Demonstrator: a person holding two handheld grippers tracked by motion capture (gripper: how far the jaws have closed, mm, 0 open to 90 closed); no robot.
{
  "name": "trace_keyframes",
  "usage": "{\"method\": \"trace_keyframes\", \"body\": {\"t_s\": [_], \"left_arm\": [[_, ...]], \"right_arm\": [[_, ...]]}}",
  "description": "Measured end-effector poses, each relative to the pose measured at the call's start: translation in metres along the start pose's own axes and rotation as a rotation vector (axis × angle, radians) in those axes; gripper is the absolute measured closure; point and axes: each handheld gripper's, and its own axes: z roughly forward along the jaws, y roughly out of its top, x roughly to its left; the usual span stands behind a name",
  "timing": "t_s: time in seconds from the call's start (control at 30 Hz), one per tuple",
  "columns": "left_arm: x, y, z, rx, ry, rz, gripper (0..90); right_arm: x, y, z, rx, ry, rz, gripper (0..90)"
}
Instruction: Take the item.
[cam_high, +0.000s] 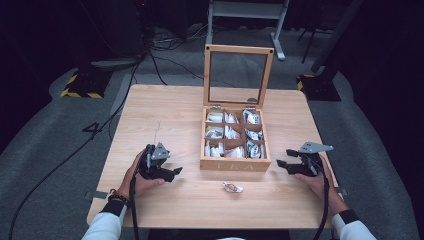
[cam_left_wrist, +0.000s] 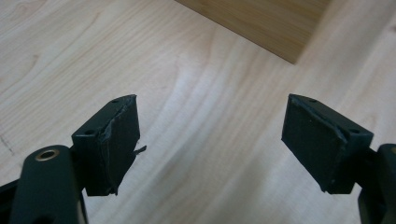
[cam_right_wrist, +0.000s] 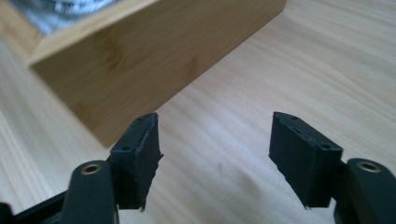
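Note:
A wooden tea box stands in the middle of the table with its glass-paned lid raised upright. Its compartments hold several white tea packets. One loose tea packet lies on the table in front of the box. To the left of the box, my left gripper is open over bare wood, its jaws empty, with a corner of the box ahead. My right gripper is open beside the box's right front corner, and nothing is between its jaws.
The light wooden table has bare surface to the left of and behind the box. Cables trail over the grey floor on the left. A metal stand is beyond the far edge, and yellow-black striped bases flank the table.

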Motion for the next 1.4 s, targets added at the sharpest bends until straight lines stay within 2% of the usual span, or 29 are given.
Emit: {"method": "trace_keyframes", "body": {"t_s": [0.1,0.13,0.2,0.27,0.33,0.37,0.4,0.43,0.6,0.67,0.73,0.8,0.97,1.07,1.2,1.3,1.4], "left_arm": [[0.010,0.007,0.002,-0.009,-0.001,-0.019,19.7],[0.012,0.009,0.003,-0.017,0.003,-0.027,19.7],[0.019,0.014,0.006,-0.013,-0.035,-0.056,19.7],[0.022,0.018,0.008,-0.032,-0.009,-0.059,19.7],[0.029,0.024,0.012,-0.031,-0.030,-0.072,19.6],[0.031,0.025,0.014,-0.054,-0.009,-0.080,19.6],[0.035,0.028,0.017,-0.058,-0.011,-0.087,19.7],[0.040,0.031,0.020,-0.061,-0.033,-0.116,19.6],[0.054,0.048,0.028,-0.109,-0.019,-0.163,18.0],[0.059,0.056,0.032,-0.113,-0.015,-0.176,17.6],[0.062,0.064,0.037,-0.108,0.005,-0.182,16.3],[0.064,0.074,0.040,-0.101,0.003,-0.178,16.5],[0.068,0.096,0.044,-0.103,0.023,-0.165,16.7],[0.073,0.107,0.047,-0.104,0.024,-0.165,16.7],[0.079,0.121,0.050,-0.097,0.053,-0.172,16.8],[0.079,0.132,0.052,-0.104,0.058,-0.166,16.9],[0.077,0.143,0.055,-0.094,0.062,-0.150,17.3]], "right_arm": [[-0.010,0.004,0.000,-0.009,-0.029,0.006,31.3],[-0.014,0.006,0.000,-0.004,-0.023,0.022,29.9],[-0.019,0.010,-0.001,-0.019,-0.044,0.026,30.2],[-0.024,0.015,-0.002,-0.038,-0.048,0.032,29.9],[-0.029,0.022,-0.004,-0.047,-0.052,0.036,29.2],[-0.031,0.026,-0.004,-0.049,-0.054,0.034,28.8],[-0.033,0.030,-0.004,-0.055,-0.055,0.039,28.8],[-0.036,0.035,-0.005,-0.057,-0.058,0.031,28.7],[-0.047,0.059,-0.005,-0.083,-0.078,0.041,27.9],[-0.052,0.069,-0.002,-0.087,-0.105,0.044,27.7],[-0.056,0.079,0.000,-0.096,-0.116,0.058,28.5],[-0.059,0.088,0.001,-0.099,-0.132,0.059,28.9],[-0.062,0.106,0.005,-0.103,-0.123,0.055,29.4],[-0.061,0.115,0.012,-0.092,-0.118,0.044,29.4],[-0.059,0.128,0.023,-0.073,-0.109,0.031,28.8],[-0.055,0.137,0.030,-0.066,-0.088,0.014,28.8],[-0.051,0.145,0.038,-0.053,-0.091,-0.001,29.1]]}}
